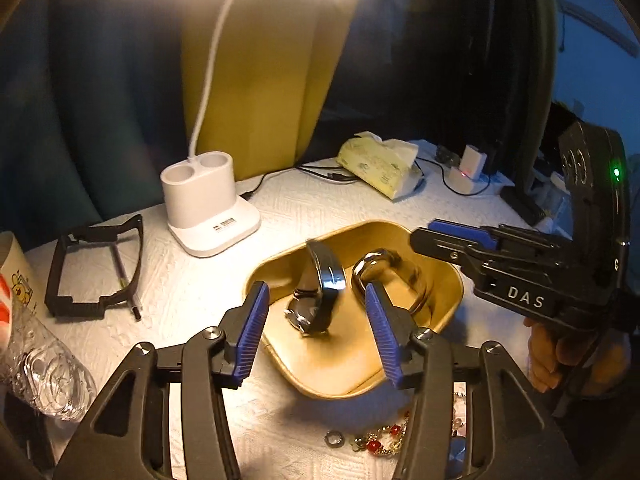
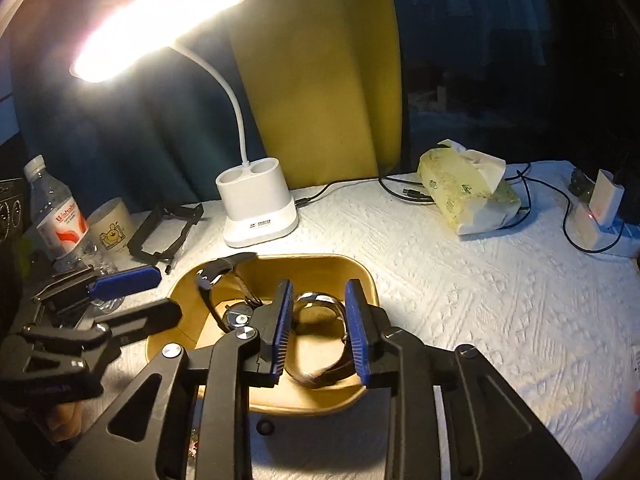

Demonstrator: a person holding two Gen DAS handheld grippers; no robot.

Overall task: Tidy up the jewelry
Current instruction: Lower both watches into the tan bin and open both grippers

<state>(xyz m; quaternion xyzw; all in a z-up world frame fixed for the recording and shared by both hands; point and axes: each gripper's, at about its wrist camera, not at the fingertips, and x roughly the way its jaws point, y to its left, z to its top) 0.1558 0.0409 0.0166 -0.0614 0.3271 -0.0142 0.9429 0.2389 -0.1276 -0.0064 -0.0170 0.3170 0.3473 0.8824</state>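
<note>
The gold tray [image 1: 448, 300] sits mid-table on the white textured cloth [image 2: 460, 280], and 2 watches already lie in it, likely gathered there as the collecting spot: a dark-strapped watch [image 1: 320, 296] with its band arched upward, and a silver-cased watch [image 2: 320, 304] beside it. A beaded red-and-gold bracelet [image 1: 380, 442] and small rings still lie on the cloth just in front of the tray, so the sorting looks unfinished. The left gripper [image 1: 316, 320] hovers over the tray with its fingers [image 1: 252, 332] spread wide, holding nothing. The right gripper [image 2: 318, 328] also stands released, its blue pads [image 2: 356, 332] straddling the silver-cased watch; whether they touch it is unclear.
</note>
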